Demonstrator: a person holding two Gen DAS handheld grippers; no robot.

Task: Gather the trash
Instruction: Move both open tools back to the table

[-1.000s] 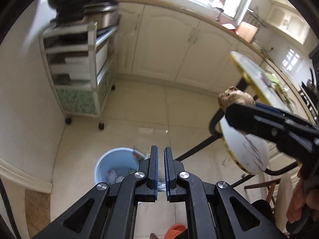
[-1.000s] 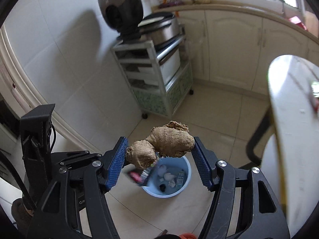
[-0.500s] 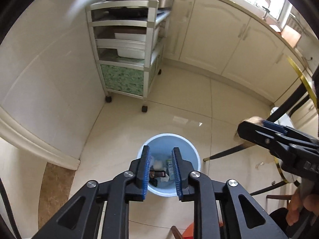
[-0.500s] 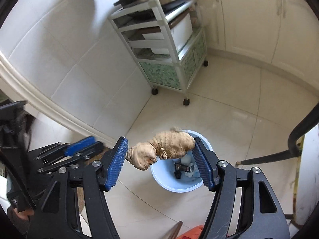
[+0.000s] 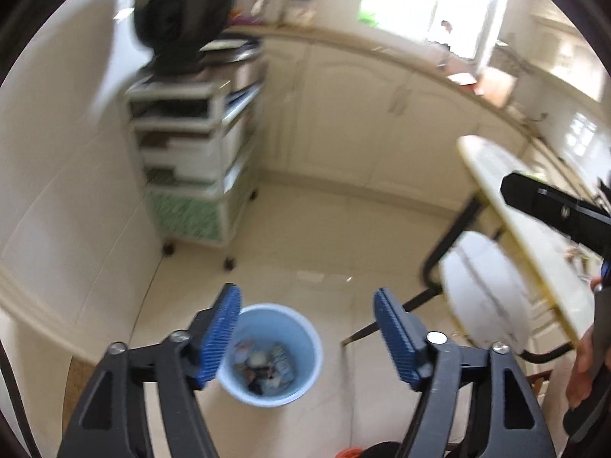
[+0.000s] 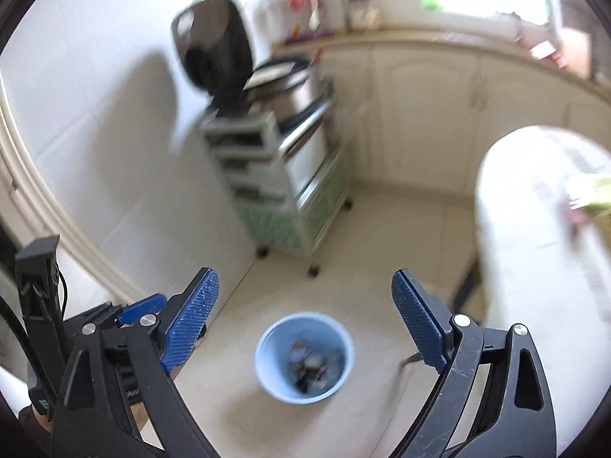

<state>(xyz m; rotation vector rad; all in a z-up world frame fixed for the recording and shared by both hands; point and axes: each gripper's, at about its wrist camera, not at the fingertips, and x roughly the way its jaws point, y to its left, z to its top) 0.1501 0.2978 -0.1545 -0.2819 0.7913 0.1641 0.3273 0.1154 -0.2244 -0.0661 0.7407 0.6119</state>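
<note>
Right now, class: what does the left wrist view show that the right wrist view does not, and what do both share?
Only the left wrist view: a person's hand and a white chair seat under the table. Only the right wrist view: the open, empty right gripper from behind. Both share: the blue bin holding trash, the wheeled cart, the cabinets, and the left gripper, open and empty.

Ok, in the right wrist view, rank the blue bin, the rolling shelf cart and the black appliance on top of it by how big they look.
1. Rolling shelf cart, clearly the largest.
2. Black appliance and blue bin: they look about alike, so I won't rank them. The picture is blurred, and the bin sits nearer the camera, so true sizes stay unsure.
</note>
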